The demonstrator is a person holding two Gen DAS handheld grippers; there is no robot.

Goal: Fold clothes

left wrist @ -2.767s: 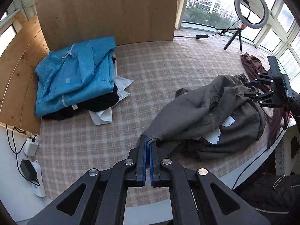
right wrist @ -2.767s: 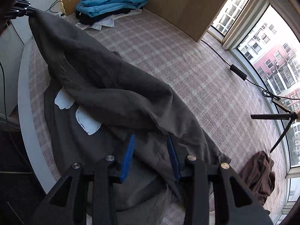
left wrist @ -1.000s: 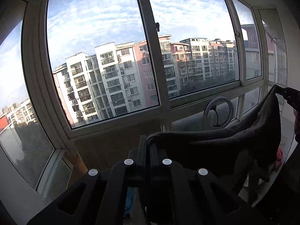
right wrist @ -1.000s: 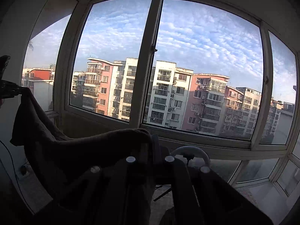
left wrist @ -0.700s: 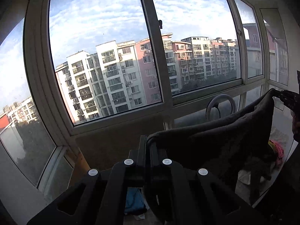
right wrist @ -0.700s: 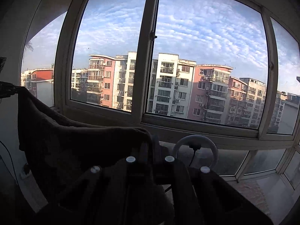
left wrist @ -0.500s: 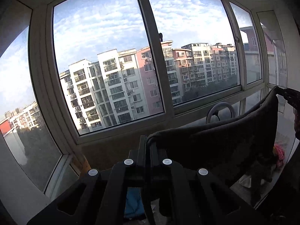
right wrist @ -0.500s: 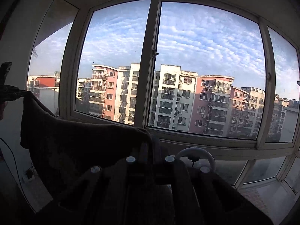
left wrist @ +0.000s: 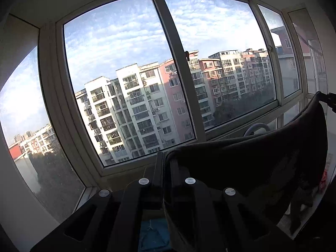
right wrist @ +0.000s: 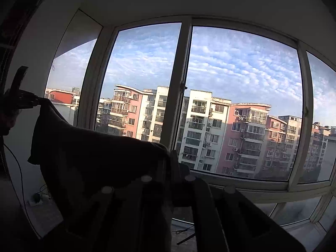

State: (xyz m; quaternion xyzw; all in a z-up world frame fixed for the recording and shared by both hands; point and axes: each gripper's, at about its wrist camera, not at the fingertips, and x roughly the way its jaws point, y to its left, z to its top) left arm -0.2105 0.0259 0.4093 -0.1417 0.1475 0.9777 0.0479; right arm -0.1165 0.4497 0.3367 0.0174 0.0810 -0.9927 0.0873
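Two grippers, left (left wrist: 164, 157) and right (right wrist: 170, 155), pinch one dark garment (left wrist: 252, 157).

Dark garment (left wrist: 252, 163) hides most of the ring light (left wrist: 257, 127).

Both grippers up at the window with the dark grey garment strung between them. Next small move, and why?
Probably lower both together toward the bed: the dark grey garment hangs spread between the left gripper and right gripper, both pinching its top edge, so it looks ready to lay flat.
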